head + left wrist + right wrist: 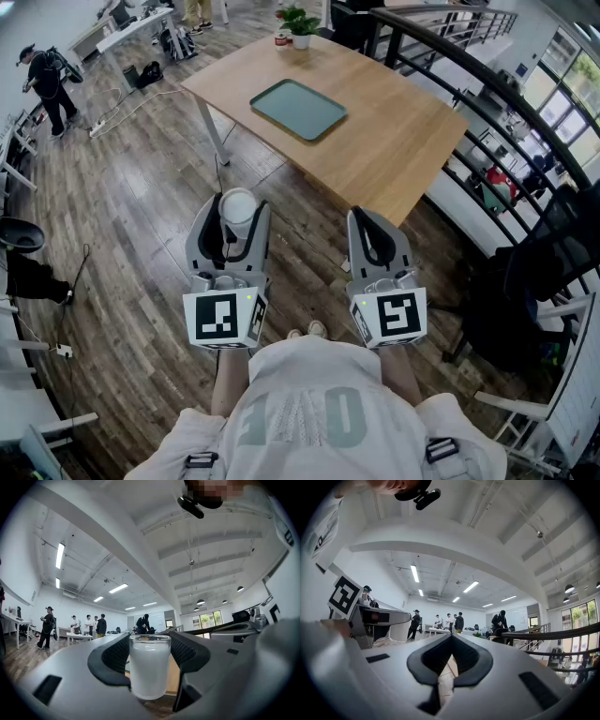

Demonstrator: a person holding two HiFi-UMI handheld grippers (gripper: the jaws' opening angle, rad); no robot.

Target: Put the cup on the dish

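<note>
head view, progress: the cup [238, 208] is already picked up. It sits upright in the left gripper [236, 223], out over the wooden floor [141, 216] and well short of the table [394, 150].
head view, target: I'm taking the flat teal dish [298, 110] as the goal. It's bare, near the middle of the table top, and well apart from the cup.
head view, what's left: my guess is basically all the carrying, so get to the table, set the cup down on the dish, then let go.
head view, other hand: the right gripper [367, 225] is level beside the left one with its jaws together, carrying nothing.
head view, clutter: 1 potted plant [300, 26] sits at the far end of the table, with something small beside it that I can't make out. Neither is near the dish.
head view, in the way: there's open floor between the person and the table. A dark railing [469, 112] runs along the right side, so that approach looks tighter.
left gripper view, grip: the jaws stand wide and are clamped on the cup [149, 666]. The dark pads [115, 656] press on both of its sides.
left gripper view, cup: it's whitish and frosted-looking, rim up. I can't tell if anything's inside.
left gripper view, background: a few people [89, 624] are standing far off by desks, nowhere near the path.
right gripper view, jaws: the right gripper [451, 656] is closed tip to tip, with nothing between.
right gripper view, surroundings: the railing [562, 634] is off to the right and nothing is close ahead.
</note>
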